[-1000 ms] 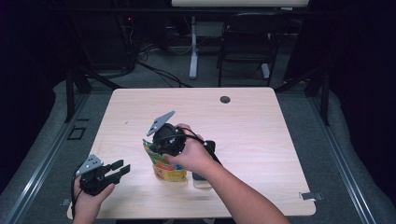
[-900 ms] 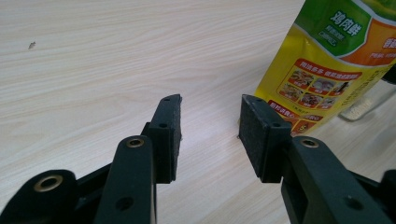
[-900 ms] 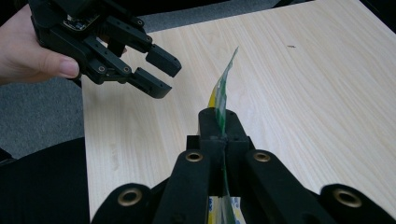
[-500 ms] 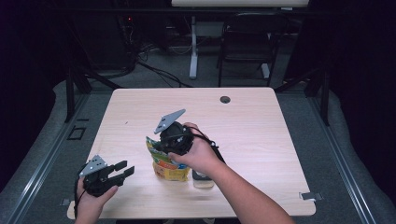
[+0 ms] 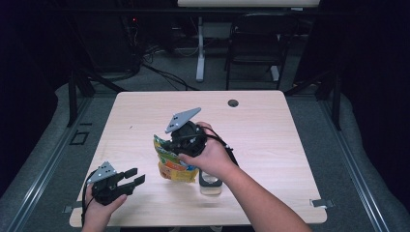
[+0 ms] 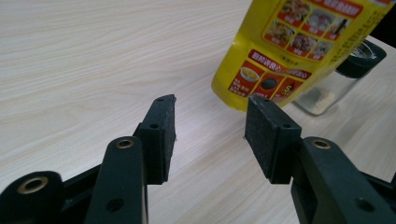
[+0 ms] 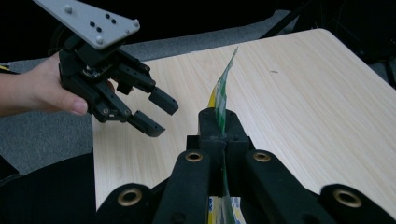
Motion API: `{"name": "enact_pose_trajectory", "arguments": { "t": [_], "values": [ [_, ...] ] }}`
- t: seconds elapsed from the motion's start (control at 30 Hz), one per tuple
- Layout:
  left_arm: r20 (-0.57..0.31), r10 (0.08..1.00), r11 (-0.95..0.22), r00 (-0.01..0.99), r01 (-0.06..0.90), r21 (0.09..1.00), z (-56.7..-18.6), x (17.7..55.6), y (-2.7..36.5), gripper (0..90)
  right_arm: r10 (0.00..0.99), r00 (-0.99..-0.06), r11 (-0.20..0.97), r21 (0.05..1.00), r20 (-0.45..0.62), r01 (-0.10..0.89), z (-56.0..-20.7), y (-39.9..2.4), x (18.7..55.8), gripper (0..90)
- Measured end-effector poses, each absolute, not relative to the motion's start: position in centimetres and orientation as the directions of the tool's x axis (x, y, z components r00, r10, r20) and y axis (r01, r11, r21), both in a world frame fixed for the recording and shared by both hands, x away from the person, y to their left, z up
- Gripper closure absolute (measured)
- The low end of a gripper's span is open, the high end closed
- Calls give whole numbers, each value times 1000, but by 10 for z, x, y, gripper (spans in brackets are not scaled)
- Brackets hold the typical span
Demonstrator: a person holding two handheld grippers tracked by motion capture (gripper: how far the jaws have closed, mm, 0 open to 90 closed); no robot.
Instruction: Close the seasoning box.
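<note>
A yellow pouch (image 5: 175,164) printed with food pictures hangs upright at the middle front of the table, its bottom near the wood. My right gripper (image 5: 166,144) is shut on the pouch's thin top edge (image 7: 226,79), the jaws pinched together (image 7: 219,119). My left gripper (image 5: 134,176) sits low at the front left corner and points toward the pouch (image 6: 289,51). Its jaws (image 6: 210,126) have just been opening and nothing is between them. A clear glass jar (image 6: 336,84) with a black lid lies behind the pouch.
The light wooden table (image 5: 270,125) has a round cable hole (image 5: 233,103) near its far edge. The jar (image 5: 211,182) rests under the right forearm. A chair (image 5: 256,43) and cables stand on the dark floor beyond the table.
The right gripper has risen a little and shifted right with the pouch in it. The left gripper's jaws have spread wider, and that hand stayed near the front left corner.
</note>
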State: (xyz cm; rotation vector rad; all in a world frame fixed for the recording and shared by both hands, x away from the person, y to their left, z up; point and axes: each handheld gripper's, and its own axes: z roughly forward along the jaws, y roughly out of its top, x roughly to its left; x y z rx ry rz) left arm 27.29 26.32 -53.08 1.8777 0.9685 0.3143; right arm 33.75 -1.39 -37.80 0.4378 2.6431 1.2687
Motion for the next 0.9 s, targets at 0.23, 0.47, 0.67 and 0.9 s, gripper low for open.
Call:
{"name": "enact_pose_trajectory", "arguments": {
  "t": [0.23, 0.47, 0.67, 0.9],
  "values": [
    [-186, 696, -258, 694, 483, 837, -535, 272, 249, 506, 331, -943, 574, 801, -36, 171, -368, -18, 334, 900],
    [-211, 644, -280, 735, 484, 829, -540, 273, 240, 482, 319, -947, 560, 814, -42, 153, -359, -18, 329, 900],
    [-185, 624, -306, 760, 455, 837, -545, 275, 233, 453, 302, -952, 557, 819, -47, 136, -354, -16, 323, 900],
    [-196, 591, -311, 782, 446, 839, -546, 274, 225, 437, 277, -960, 552, 826, -53, 114, -349, -11, 317, 900]
  ]
}}
